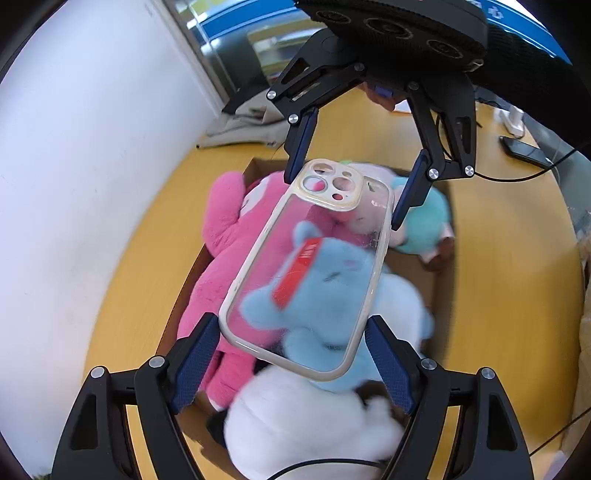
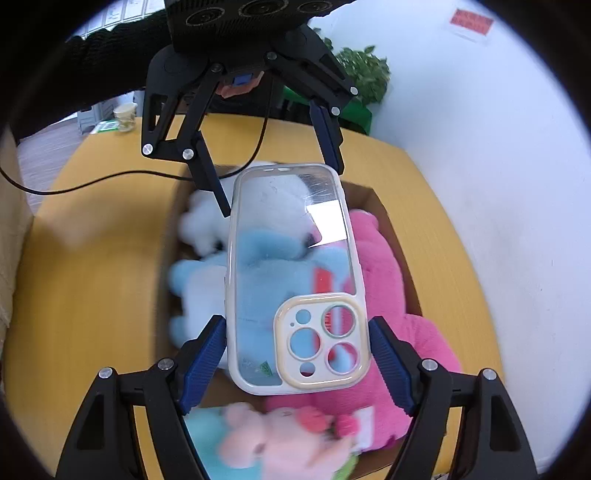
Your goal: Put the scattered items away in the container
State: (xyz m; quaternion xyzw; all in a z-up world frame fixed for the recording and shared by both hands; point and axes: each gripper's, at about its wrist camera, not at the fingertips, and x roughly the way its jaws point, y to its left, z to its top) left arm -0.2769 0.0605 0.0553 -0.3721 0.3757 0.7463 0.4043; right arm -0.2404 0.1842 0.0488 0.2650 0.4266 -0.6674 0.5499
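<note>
While both grippers face each other above the cardboard box point(image 1: 258, 166), a clear phone case point(image 1: 306, 266) with a cream rim hangs between them, one end in each. The left gripper point(image 1: 291, 350) clamps the plain bottom end between its blue pads point(image 1: 199, 354), and the right gripper point(image 2: 297, 350) clamps the end with the camera cut-outs. The case sits in the air over the box, not inside it.

Below it the box is packed with soft toys: a big pink plush point(image 1: 225, 236), a light blue plush point(image 1: 321, 295) carrying a red tag point(image 1: 295, 277) whose white lettering is too blurred to read, a white plush point(image 1: 306, 417) and a teal plush point(image 1: 424, 221). The box stands on a yellow table point(image 1: 140, 258). A red notice point(image 2: 472, 20) on the white wall is unreadable too, and a paper cup point(image 2: 125, 116) stands at the table's far edge.
</note>
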